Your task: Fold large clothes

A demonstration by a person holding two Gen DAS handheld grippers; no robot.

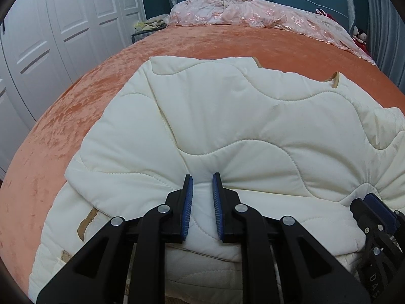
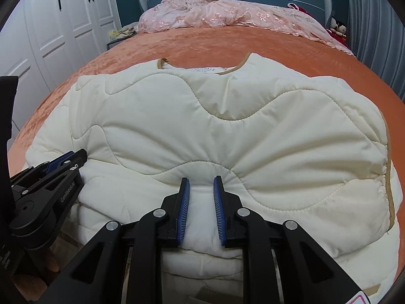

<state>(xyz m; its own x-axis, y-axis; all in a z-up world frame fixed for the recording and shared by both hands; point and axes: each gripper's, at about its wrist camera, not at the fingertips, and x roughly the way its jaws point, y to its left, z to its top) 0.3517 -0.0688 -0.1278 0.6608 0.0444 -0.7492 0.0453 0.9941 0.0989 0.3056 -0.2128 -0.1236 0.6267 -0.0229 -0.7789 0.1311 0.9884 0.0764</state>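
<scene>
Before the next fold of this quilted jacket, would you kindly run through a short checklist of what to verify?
1. Left gripper pinches the cream jacket: ok, fabric bunched between its pads.
2. Right gripper pinches the jacket: ok, puckers radiate from it.
3. Both grips on the same near folded edge, side by side: ok.
4. Collar lies flat at the far end: ok.
5. Orange bedspread beyond the jacket is bare up to the pink lace cover: ok.
6. Layers underneath aligned: cannot tell.
</scene>
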